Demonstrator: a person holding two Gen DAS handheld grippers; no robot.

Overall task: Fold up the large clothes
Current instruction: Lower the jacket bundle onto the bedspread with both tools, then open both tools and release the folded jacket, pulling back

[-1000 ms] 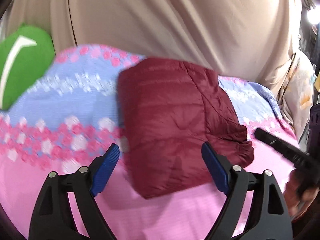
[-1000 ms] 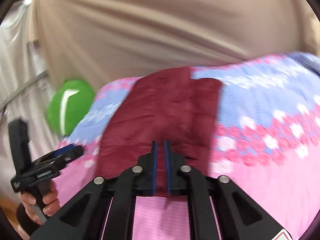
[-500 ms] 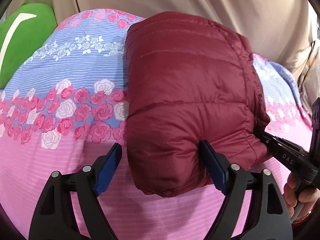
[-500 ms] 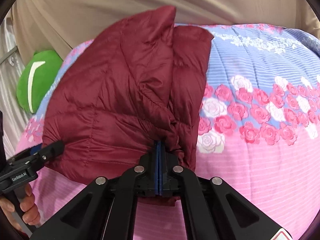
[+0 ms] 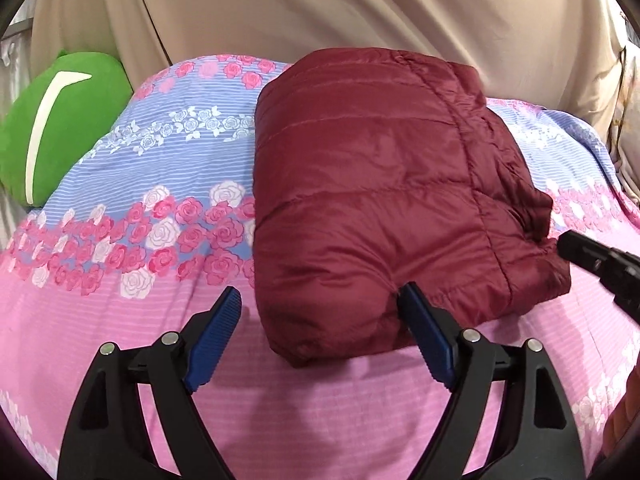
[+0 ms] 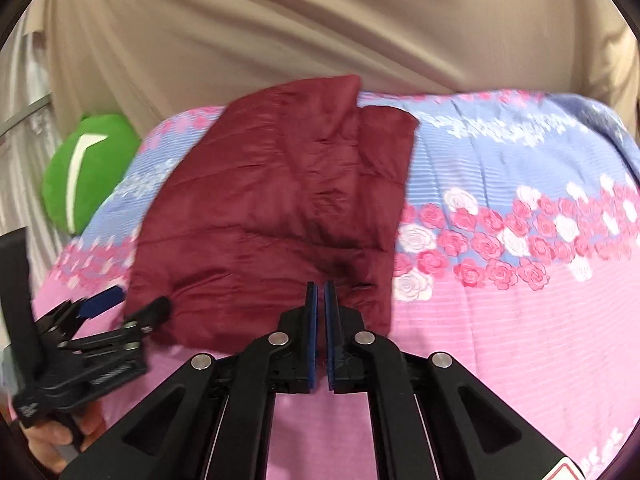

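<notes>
A dark red puffer jacket (image 5: 380, 200) lies folded into a thick bundle on the floral bedspread (image 5: 160, 184); it also shows in the right wrist view (image 6: 272, 220). My left gripper (image 5: 320, 312) is open and empty, its right fingertip touching the bundle's near edge. My right gripper (image 6: 320, 292) has its jaws nearly together with a thin gap, holding nothing, just in front of the jacket's near edge. The right gripper's tip shows at the right of the left wrist view (image 5: 592, 260), beside the jacket's corner. The left gripper appears at the lower left of the right wrist view (image 6: 116, 312).
A green cushion (image 5: 52, 132) with a white stripe lies at the far left of the bed, seen in the right wrist view too (image 6: 88, 168). A beige curtain (image 5: 360, 8) hangs behind the bed. Pink bedspread (image 6: 500, 340) stretches to the right and near side.
The right gripper let go of the jacket's edge and drew back. The lifted jacket dropped flat onto the bed. The left gripper stayed open and backed off slightly.
</notes>
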